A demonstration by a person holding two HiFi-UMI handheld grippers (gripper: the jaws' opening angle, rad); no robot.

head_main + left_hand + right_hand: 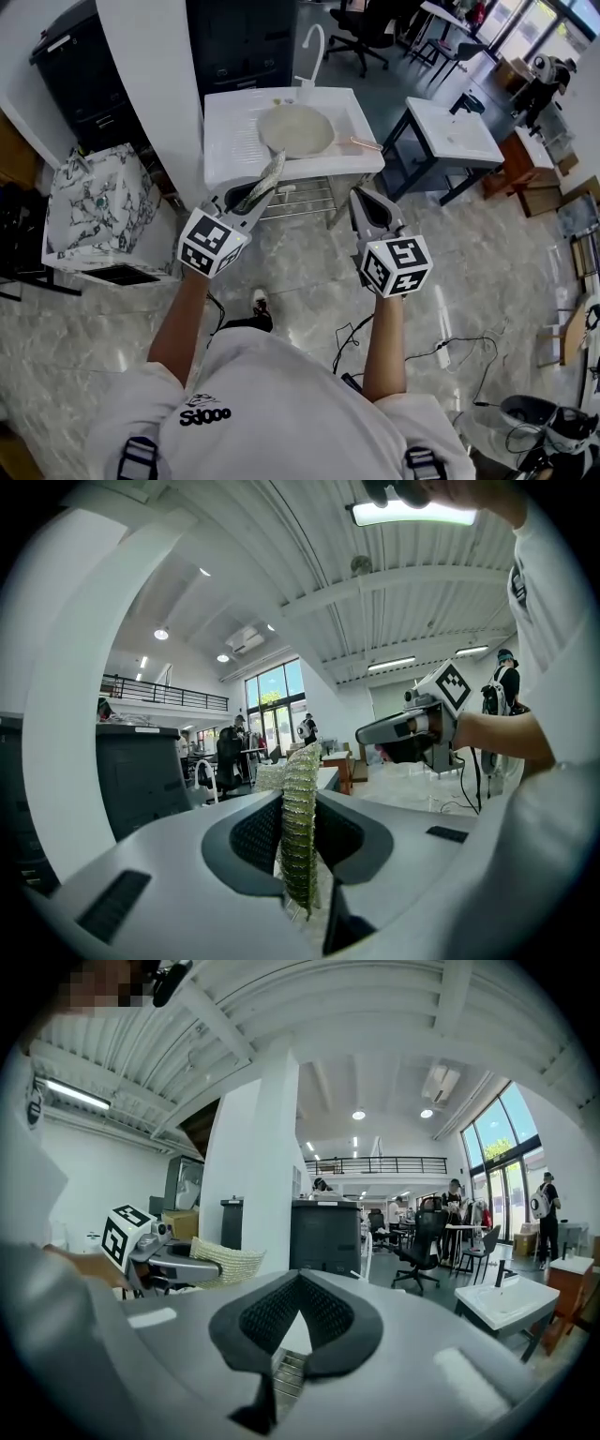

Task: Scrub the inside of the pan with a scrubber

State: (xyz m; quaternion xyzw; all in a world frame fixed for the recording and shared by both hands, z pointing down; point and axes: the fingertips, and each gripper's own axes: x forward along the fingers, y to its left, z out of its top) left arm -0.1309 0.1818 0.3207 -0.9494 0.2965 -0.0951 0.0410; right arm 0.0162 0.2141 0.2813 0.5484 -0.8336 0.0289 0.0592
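Observation:
A round grey pan (294, 130) with a copper-coloured handle lies on the white sink unit (230, 122). My left gripper (255, 194) hangs just in front of the unit's near edge, shut on a flat woven yellow-green scrubber (270, 172) that sticks out toward the pan. In the left gripper view the scrubber (300, 832) stands edge-on between the jaws. My right gripper (365, 205) is beside it to the right, shut with nothing in it; its jaws meet in the right gripper view (298, 1299). The right gripper view also shows the scrubber (228, 1262) at left.
A curved tap (312, 47) rises at the back of the sink unit. A wire rack (305, 200) sits under it. A marble-patterned box (98, 202) stands to the left, a dark table with a white basin (454, 131) to the right. Cables (450, 347) trail over the floor.

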